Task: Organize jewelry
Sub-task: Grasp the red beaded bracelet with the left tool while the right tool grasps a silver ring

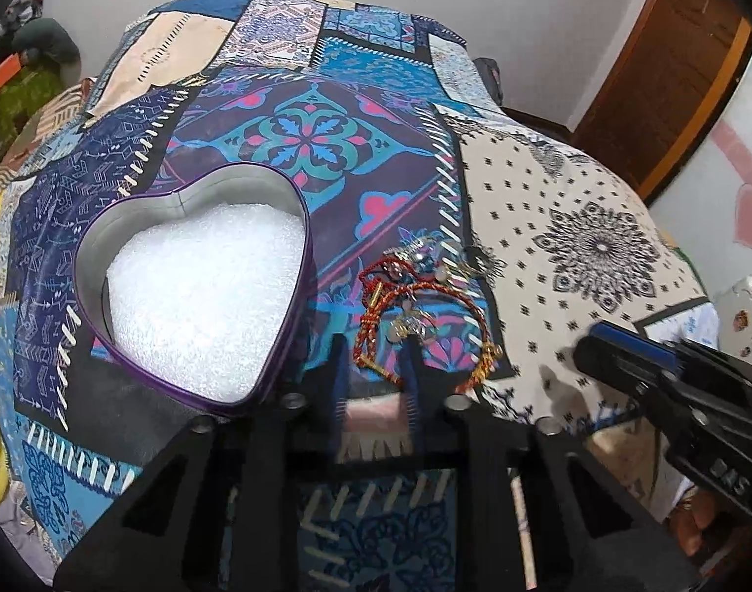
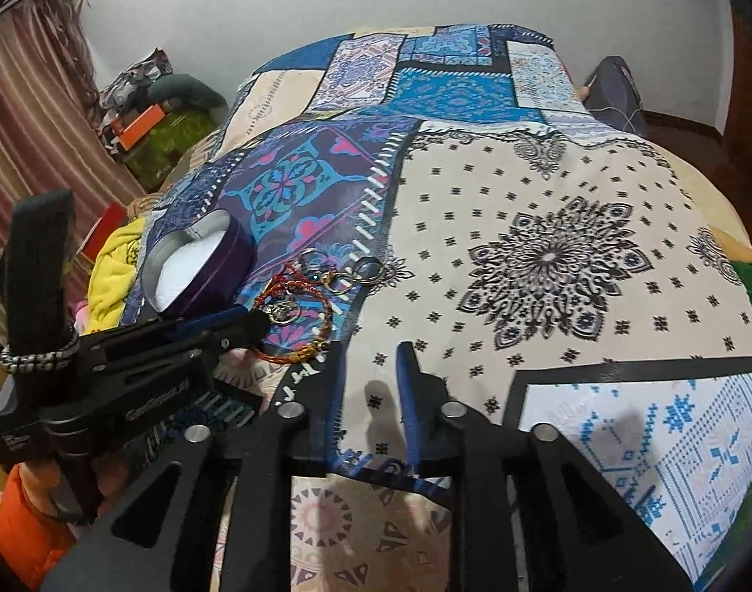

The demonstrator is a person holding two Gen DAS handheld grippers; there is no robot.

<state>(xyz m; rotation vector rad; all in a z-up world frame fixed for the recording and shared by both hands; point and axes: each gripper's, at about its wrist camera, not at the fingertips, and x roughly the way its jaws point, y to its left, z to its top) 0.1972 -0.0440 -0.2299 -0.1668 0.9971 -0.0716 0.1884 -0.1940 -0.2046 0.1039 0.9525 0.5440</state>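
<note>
A purple heart-shaped tin [image 1: 198, 296] lined with white foam lies open on the patchwork bedspread; it also shows in the right wrist view [image 2: 198, 261]. A pile of jewelry [image 1: 425, 296], red-orange thread bracelets and metal rings, lies just right of the tin; it also shows in the right wrist view [image 2: 321, 291]. My left gripper [image 1: 376, 345] is open, its fingertips at the near edge of the bracelets, holding nothing. My right gripper [image 2: 371, 350] is open and empty over the white patterned patch, right of the jewelry. The left gripper's body [image 2: 144, 355] shows in the right view.
The bedspread [image 2: 548, 246] covers a bed. A yellow cloth [image 2: 112, 271] lies at its left edge. A striped curtain [image 2: 25, 123] and clutter stand at far left. A wooden door frame [image 1: 662, 74] is at right.
</note>
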